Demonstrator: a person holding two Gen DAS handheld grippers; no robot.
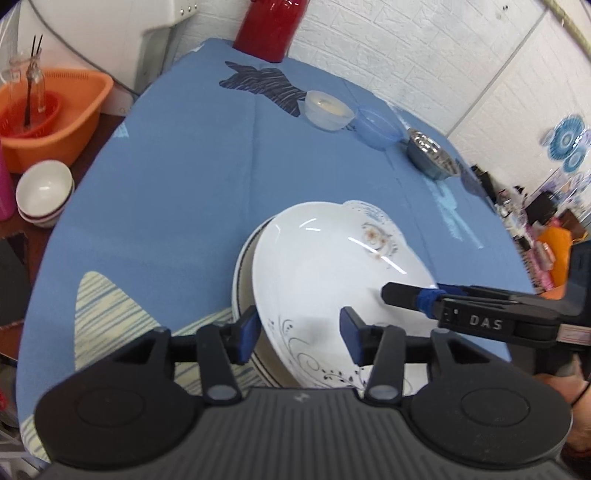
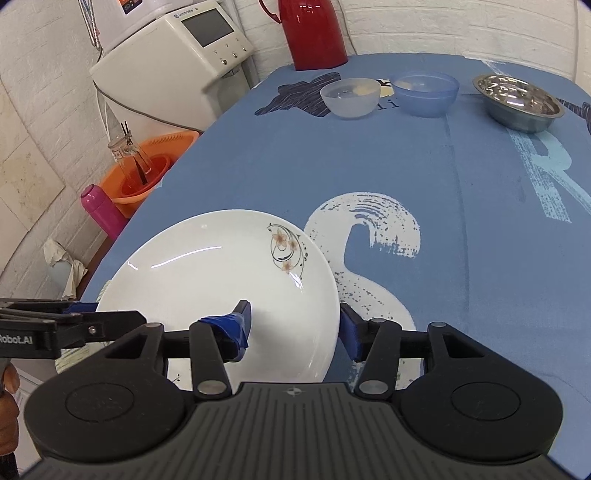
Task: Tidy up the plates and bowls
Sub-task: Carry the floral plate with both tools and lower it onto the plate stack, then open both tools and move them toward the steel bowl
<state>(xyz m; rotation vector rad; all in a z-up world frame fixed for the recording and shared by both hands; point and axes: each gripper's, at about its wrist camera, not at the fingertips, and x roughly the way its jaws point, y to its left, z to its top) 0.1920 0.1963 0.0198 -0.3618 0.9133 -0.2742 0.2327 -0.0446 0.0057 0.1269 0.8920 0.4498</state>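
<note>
On the table, near edge: my two grippers at a stack of plates.
Table [image 2: 424,177]: blue printed cloth over it, white letters on top.
Machine [image 2: 177,62]: white, with a screen, off the table's far left corner.
Basin [image 1: 55,110]: orange, left of the table, a glass jar with dark sticks standing inside.
Flask [image 2: 314,33]: red, far end of the table against the wall.
Top plate [image 2: 221,280]: white with a flower print, tilted, lying on the stack, near edge of the table.
Plates under it [image 1: 242,273]: only rims show at the left side; count unclear.
Steel bowl [image 2: 517,101]: far right, upright.
Blue bowl [image 2: 424,92]: just left of the steel one.
Clear bowl [image 2: 351,96]: just left of the blue one, near the flask.
White bowls [image 1: 42,192]: stacked, off the table to the left.
Left gripper [image 1: 299,334]: wide apart, straddling the near rim of the top plate; contact I cannot tell.
Right gripper [image 2: 295,328]: wide apart, one finger over the plate face, other outside the right rim; not clamped as far as I see.
</note>
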